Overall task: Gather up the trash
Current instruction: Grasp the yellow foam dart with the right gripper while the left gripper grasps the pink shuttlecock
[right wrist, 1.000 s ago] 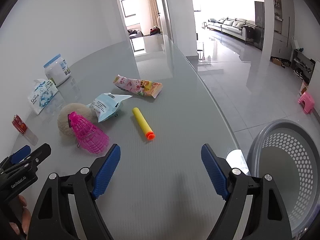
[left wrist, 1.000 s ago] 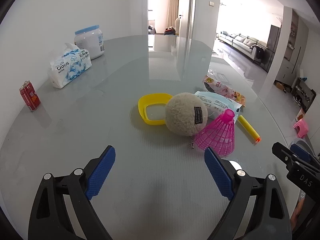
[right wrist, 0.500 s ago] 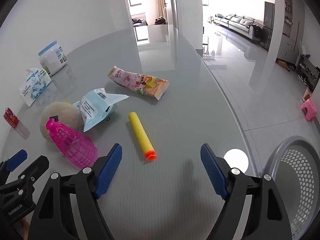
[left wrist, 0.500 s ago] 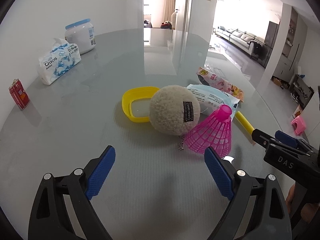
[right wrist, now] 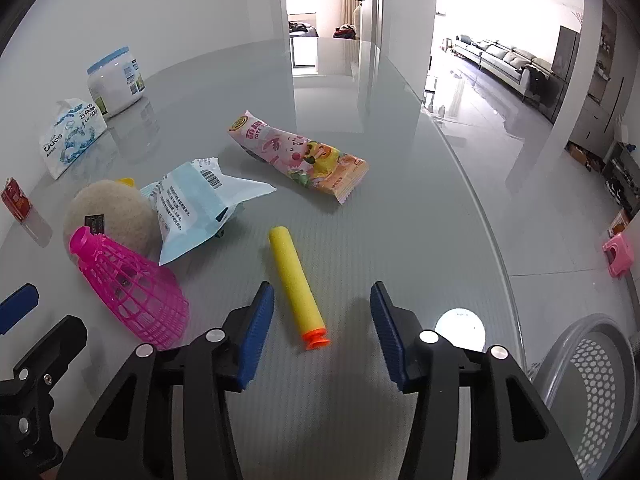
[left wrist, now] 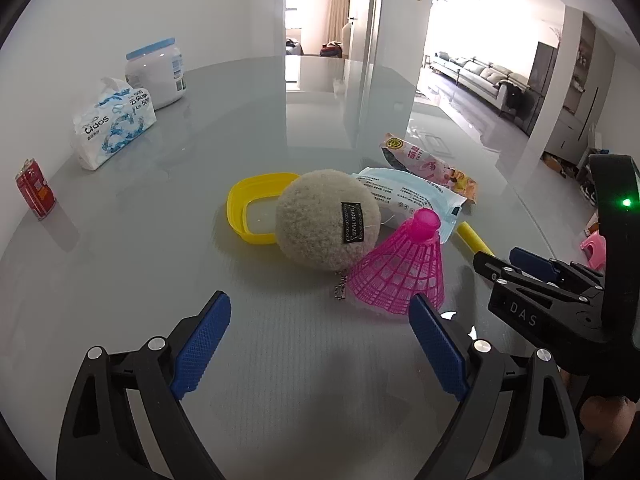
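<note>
Foam dart (right wrist: 295, 280), yellow with an orange tip, looked like the piece of trash in hand: it lay flat on the glass table (right wrist: 400, 184), its orange end just ahead of the right gripper (right wrist: 322, 332).

Right wrist view: jaws were closing, half spread, with only the dart's tip reaching into the gap and neither pad touching it. My read: ease further forward so the pads straddle the shaft, not the tip, then pinch across it low to the glass; foam is light and will squash, so a soft squeeze does it. The pink shuttlecock (right wrist: 132, 284) sat just left of the left pad, an easy thing to clip. The mesh bin (right wrist: 592, 392) stood below the table edge at right, a short carry.

Left wrist view: left gripper (left wrist: 320, 344) was spread wide and empty over bare glass, the shuttlecock's skirt (left wrist: 400, 276) just ahead of its right pad, the fuzzy ball (left wrist: 326, 224) and yellow lid (left wrist: 256, 208) beyond. The dart (left wrist: 474, 238) was mostly hidden behind the right gripper's nose (left wrist: 520, 276).
</note>
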A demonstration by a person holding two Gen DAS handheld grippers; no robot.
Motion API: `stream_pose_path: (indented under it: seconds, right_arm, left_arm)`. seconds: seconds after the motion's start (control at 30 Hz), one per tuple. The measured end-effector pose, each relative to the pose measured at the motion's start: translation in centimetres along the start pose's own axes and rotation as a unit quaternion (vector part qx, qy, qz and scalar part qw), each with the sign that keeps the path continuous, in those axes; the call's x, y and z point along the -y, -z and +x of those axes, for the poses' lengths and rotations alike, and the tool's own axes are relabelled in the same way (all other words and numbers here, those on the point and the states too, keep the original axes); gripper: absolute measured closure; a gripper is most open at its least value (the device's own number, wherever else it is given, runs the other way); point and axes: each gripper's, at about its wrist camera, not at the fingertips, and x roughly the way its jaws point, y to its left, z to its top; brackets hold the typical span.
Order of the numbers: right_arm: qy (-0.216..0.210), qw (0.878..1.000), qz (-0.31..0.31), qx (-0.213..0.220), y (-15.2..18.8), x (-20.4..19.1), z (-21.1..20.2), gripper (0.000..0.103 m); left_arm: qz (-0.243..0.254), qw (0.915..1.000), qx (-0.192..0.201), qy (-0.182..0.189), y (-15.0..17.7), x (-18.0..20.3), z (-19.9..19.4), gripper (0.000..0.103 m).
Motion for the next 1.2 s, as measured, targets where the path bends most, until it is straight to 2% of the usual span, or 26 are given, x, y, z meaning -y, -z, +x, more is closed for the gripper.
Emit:
stream_pose_path:
  seconds: [0.07,0.13,0.17,0.5,0.8,0.9,0.93,1.07,1.2]
  right_arm:
    - [0.0,1.0,-0.004,0.003,0.0,-0.1,0.0,0.073]
    - [-0.005,1.0,0.001,0.006,0.0,0.2,-0.1,0.089]
    - [-0.007,1.0,0.004,0.006,0.1,0.5,-0.2,0.091]
    - [-0.037,0.996,0.075,0.022,2.2,4.8,-2.7,0.091]
    - [-0.057,0.992,0.104,0.032,3.8,6.8,-4.4,0.091]
    - [-0.059,0.992,0.108,0.031,4.3,7.4,-4.7,0.091]
    - [-0.059,0.992,0.109,0.03,4.5,7.4,-4.7,0.091]
    - [-0.062,0.991,0.113,0.027,4.8,7.4,-4.7,0.091]
    - [-0.064,0.991,0.115,0.029,4.8,7.1,-4.9,0.091]
  left_arm:
    - [0.001,1.0,-0.001,0.0,0.0,0.4,0.1,0.014]
    - [0.002,1.0,-0.002,0.002,-0.1,0.7,0.1,0.014]
    - [0.002,1.0,-0.003,0.003,-0.1,0.9,0.1,0.014]
    - [-0.005,0.9996,-0.019,0.02,-0.3,3.5,1.4,0.014]
    - [-0.028,0.9994,-0.017,0.009,-1.0,4.9,2.8,0.016]
    - [-0.031,0.9992,-0.023,0.006,-1.1,5.1,3.4,0.032]
    - [-0.032,0.9991,-0.029,0.008,-1.1,5.1,3.7,0.041]
    - [-0.032,0.9988,-0.033,0.015,-0.9,5.1,3.7,0.054]
    - [-0.026,0.9987,-0.037,0.022,-0.4,4.9,3.2,0.062]
